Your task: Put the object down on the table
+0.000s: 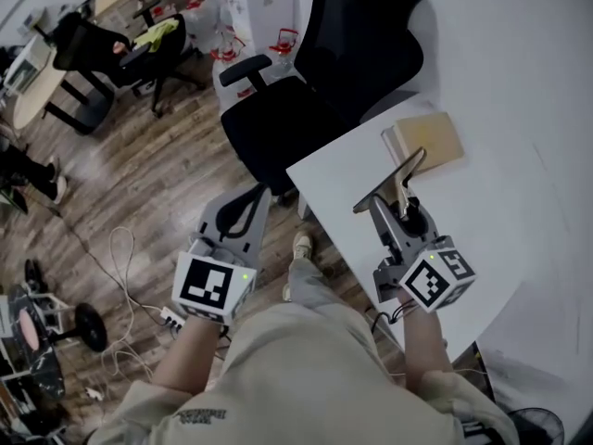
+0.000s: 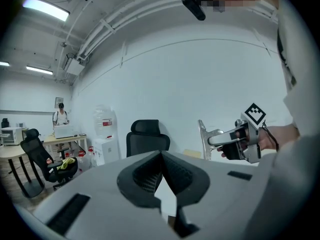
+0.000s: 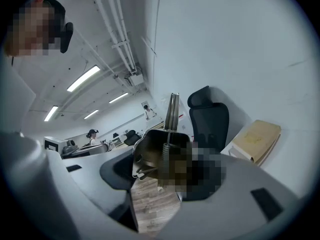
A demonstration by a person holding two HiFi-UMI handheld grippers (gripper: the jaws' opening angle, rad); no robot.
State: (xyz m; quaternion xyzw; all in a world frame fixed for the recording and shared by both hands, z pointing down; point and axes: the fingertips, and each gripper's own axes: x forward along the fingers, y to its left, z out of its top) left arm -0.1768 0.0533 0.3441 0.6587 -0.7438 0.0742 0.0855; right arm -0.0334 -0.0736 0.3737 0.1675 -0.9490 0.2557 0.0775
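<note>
Right tool (image 3: 161,176) gripping metal clamp (image 3: 150,151), black chair (image 3: 210,119) behind

The worktop (image 1: 528,109) is plain white, the box (image 1: 428,140) tan, the chair (image 1: 315,91) black, and the floor (image 1: 139,174) a brown wood grain with pale streaks. The left tool (image 1: 248,202) and right tool (image 1: 400,213) are grey with black pads, each bearing a cube patterned with black-and-white square markers. The clip (image 1: 394,176) is silvery bare metal, and the person's clothes (image 1: 296,360) are pale beige.
</note>
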